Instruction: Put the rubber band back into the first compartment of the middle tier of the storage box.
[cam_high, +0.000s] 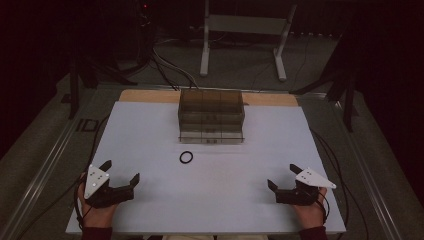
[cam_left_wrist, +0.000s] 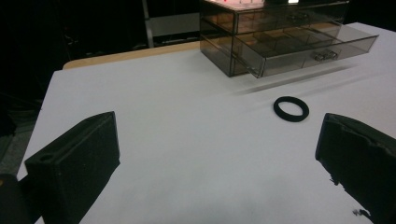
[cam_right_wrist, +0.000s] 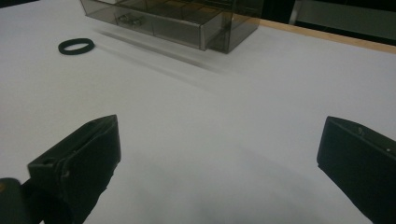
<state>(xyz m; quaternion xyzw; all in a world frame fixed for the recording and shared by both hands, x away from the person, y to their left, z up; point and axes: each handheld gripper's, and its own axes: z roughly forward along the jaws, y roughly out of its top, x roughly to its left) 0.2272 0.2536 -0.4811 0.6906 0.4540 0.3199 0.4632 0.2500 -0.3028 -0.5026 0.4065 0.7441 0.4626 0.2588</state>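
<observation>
I hold the left gripper (cam_high: 120, 173) near the desk's (cam_high: 150, 130) near-left corner, jaws spread wide on nothing. The black ring (cam_high: 186, 157) lies flat mid-desk, just in front of the smoky drawer box (cam_high: 211, 116) at the far edge, whose bottom drawer stands pulled out. The right gripper (cam_high: 283, 175), near the near-right corner, gapes equally empty. I judge the ring slightly nearer the left gripper, ahead and to its right.
</observation>
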